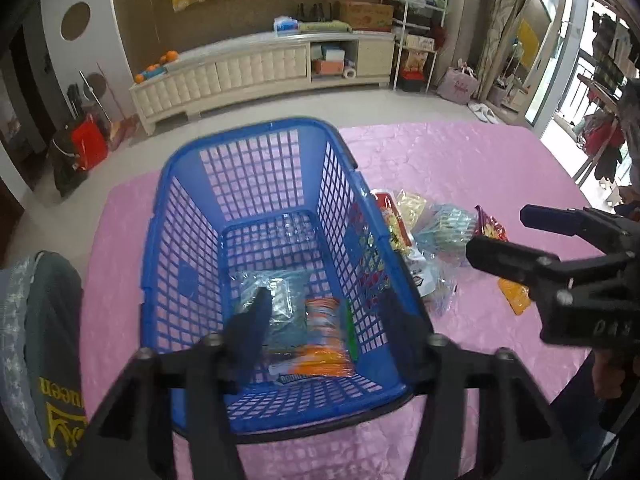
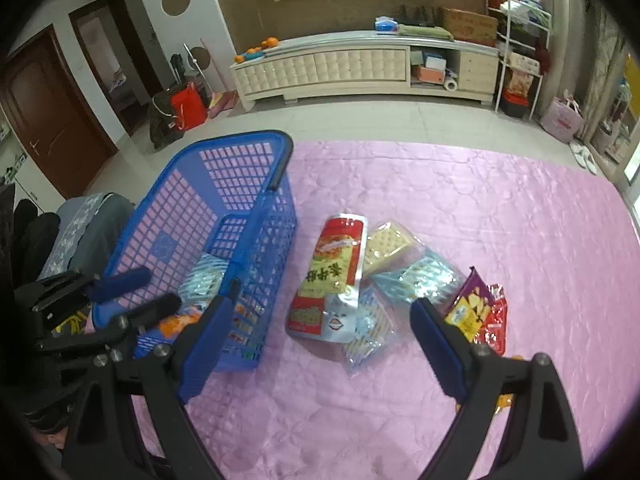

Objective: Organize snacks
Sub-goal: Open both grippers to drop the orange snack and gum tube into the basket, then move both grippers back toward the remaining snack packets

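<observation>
A blue mesh basket stands on the pink tablecloth. Inside it lie a clear blue-tinted pack and an orange packet. My left gripper hangs over the basket's near end, open, with the orange packet lying loose below and between its fingers. Right of the basket is a pile: a red and yellow pouch, a cracker pack, pale blue wafer packs and a purple and red packet. My right gripper hovers wide open over the pile's near side, holding nothing.
A small orange packet lies at the pile's near right, partly under the right gripper. A person's grey garment is at the table's left edge. Beyond the table are tiled floor and a long cream cabinet.
</observation>
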Action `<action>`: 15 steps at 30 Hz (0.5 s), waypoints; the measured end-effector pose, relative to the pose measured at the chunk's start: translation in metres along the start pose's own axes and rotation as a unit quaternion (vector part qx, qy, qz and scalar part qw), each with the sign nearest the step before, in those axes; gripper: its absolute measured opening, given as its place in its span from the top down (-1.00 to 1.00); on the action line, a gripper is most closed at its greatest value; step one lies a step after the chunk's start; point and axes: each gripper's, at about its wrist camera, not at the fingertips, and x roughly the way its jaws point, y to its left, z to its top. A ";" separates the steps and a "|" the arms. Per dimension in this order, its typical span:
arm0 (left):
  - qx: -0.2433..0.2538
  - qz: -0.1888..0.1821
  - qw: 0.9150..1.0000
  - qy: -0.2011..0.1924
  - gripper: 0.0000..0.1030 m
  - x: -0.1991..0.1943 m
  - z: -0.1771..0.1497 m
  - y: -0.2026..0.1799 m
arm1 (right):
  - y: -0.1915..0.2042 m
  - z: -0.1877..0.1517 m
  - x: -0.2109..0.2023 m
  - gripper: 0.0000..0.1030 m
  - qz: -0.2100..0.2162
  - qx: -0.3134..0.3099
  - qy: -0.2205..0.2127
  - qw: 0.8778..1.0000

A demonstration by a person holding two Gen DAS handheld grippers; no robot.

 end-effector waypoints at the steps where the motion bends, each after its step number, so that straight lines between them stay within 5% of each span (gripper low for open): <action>1: 0.001 -0.003 1.000 -0.005 -0.08 -0.009 -0.001 -0.001 | 0.000 0.000 -0.006 -0.79 0.000 0.002 -0.005 1.000; 9: 0.012 0.007 0.999 -0.040 -0.49 -0.065 -0.012 -0.016 | 0.001 -0.017 -0.054 -0.79 0.007 0.008 -0.032 0.999; 15: 0.017 0.011 0.998 -0.058 -0.60 -0.094 -0.019 -0.034 | -0.007 -0.028 -0.087 -0.79 0.002 0.016 -0.051 0.999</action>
